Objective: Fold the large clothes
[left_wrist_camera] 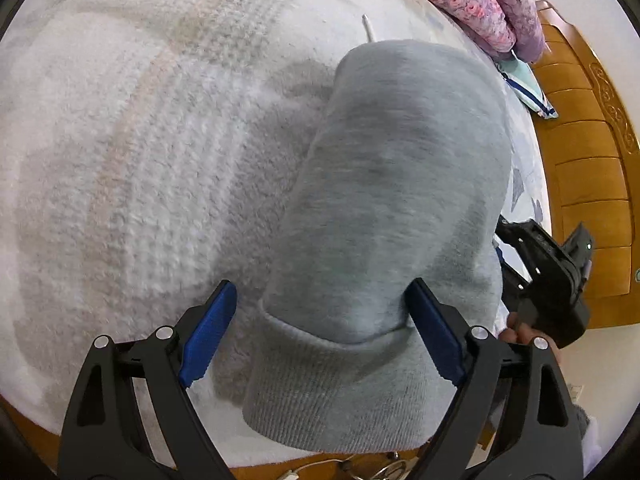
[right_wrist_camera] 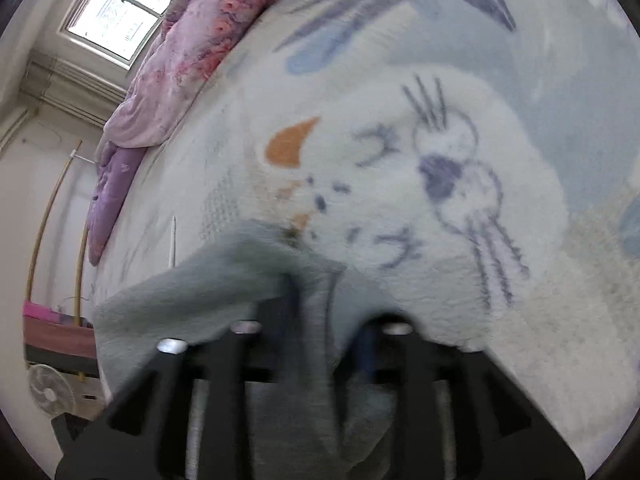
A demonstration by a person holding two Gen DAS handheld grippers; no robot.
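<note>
While the soft, floppy grey sweater [left_wrist_camera: 392, 208] lay folded on the fuzzy bed [left_wrist_camera: 120, 140], the left claw [left_wrist_camera: 320, 332] hung wide apart. The right claw [right_wrist_camera: 316, 320] pinched its thick edge, a good place to hold.

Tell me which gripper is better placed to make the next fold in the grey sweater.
Probably right: the right gripper looks shut on the grey sweater, though the view is blurred. The left gripper is open, gripping nothing.
</note>
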